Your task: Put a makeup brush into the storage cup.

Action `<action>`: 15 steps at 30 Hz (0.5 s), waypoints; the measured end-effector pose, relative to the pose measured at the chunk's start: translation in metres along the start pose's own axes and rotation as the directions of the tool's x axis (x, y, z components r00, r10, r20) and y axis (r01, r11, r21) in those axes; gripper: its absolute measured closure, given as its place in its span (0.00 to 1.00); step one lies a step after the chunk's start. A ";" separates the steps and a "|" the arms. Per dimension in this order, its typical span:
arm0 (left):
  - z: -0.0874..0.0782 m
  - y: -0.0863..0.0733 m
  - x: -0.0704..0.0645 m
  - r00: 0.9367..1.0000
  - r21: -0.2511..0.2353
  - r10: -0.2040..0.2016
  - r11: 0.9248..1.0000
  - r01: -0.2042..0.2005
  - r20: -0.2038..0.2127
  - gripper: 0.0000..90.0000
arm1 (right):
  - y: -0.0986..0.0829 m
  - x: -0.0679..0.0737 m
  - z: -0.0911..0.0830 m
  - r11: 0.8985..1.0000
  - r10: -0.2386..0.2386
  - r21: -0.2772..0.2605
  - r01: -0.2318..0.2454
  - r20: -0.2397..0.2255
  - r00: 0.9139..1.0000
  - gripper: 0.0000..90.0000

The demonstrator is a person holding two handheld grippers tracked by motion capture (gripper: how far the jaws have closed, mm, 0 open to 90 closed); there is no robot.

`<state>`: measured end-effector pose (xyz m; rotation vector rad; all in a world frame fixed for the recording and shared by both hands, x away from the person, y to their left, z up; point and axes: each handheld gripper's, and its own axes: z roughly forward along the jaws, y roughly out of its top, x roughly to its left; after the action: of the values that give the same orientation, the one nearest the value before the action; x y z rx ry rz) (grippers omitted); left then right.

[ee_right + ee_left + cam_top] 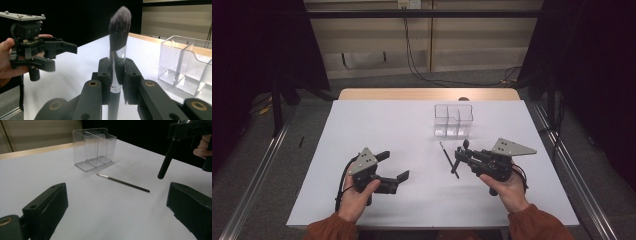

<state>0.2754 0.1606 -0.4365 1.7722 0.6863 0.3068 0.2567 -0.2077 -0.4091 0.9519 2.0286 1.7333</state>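
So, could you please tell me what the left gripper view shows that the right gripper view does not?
The left gripper view alone shows the thin brush lying flat on the white table, between the left gripper's open jaws.

The right gripper view alone shows the makeup brush's bristles, with the right gripper shut on its ferrule.

Both show the clear organizer standing on the table.

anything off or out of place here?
Nothing damaged or spilled. The thin brush lies loose on the table, outside the clear organizer. The right tool is shut on the makeup brush, bristles up. The left tool is open.
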 end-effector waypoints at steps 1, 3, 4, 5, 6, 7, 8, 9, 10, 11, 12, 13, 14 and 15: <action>-0.003 0.000 0.001 1.000 0.001 0.005 1.000 -0.005 -0.002 0.04 | 0.000 -0.001 -0.001 1.000 0.000 0.000 0.000 0.004 1.000 0.87; -0.008 0.000 0.004 1.000 -0.005 0.003 1.000 -0.003 -0.013 0.04 | 0.000 -0.003 -0.004 1.000 0.003 -0.001 -0.003 0.011 1.000 0.87; -0.011 -0.001 0.006 1.000 -0.006 0.005 1.000 -0.005 -0.015 0.04 | -0.001 -0.003 -0.005 1.000 0.007 -0.001 -0.007 0.017 1.000 0.87; -0.014 -0.001 0.007 1.000 -0.007 0.008 1.000 -0.008 -0.020 0.04 | -0.001 -0.004 -0.006 1.000 0.007 0.002 -0.007 0.022 1.000 0.87; -0.016 -0.002 0.008 1.000 -0.013 0.006 1.000 -0.006 -0.030 0.03 | -0.001 -0.005 -0.007 1.000 0.008 0.002 -0.008 0.027 1.000 0.87; -0.019 -0.002 0.009 0.999 -0.010 0.008 1.000 -0.009 -0.034 0.03 | -0.001 -0.005 -0.008 1.000 0.011 0.002 -0.011 0.030 0.999 0.87; -0.021 -0.003 0.010 0.999 -0.012 0.007 1.000 -0.008 -0.039 0.03 | -0.002 -0.006 -0.009 1.000 0.010 0.001 -0.010 0.034 0.999 0.87; -0.023 -0.004 0.010 0.999 -0.011 0.011 1.000 -0.012 -0.049 0.03 | -0.002 -0.007 -0.010 1.000 0.012 0.001 -0.013 0.038 0.999 0.87; -0.025 -0.005 0.011 0.999 -0.014 0.014 1.000 -0.015 -0.047 0.03 | -0.002 -0.008 -0.011 1.000 0.015 -0.001 -0.015 0.043 0.999 0.87; -0.028 -0.005 0.011 0.999 -0.011 0.016 1.000 -0.016 -0.047 0.03 | -0.002 -0.009 -0.012 1.000 0.016 -0.002 -0.016 0.047 0.999 0.87; -0.030 -0.007 0.010 0.998 -0.015 0.010 1.000 -0.011 -0.064 0.04 | -0.003 -0.010 -0.013 1.000 0.018 -0.004 -0.018 0.052 0.999 0.87; -0.032 -0.007 0.010 0.997 -0.025 0.010 1.000 -0.012 -0.074 0.03 | -0.003 -0.011 -0.014 1.000 0.018 -0.005 -0.018 0.057 0.998 0.87; -0.035 -0.008 0.011 0.997 -0.026 0.007 1.000 -0.009 -0.073 0.03 | -0.003 -0.011 -0.015 1.000 0.014 -0.006 -0.014 0.062 0.998 0.87; -0.037 -0.008 0.011 0.997 -0.030 0.005 1.000 -0.007 -0.079 0.04 | -0.003 -0.012 -0.015 1.000 0.016 -0.009 -0.016 0.065 0.998 0.87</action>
<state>0.2623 0.1978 -0.4337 1.7408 0.7284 0.3912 0.2550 -0.2269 -0.4109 1.0113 1.9765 1.6948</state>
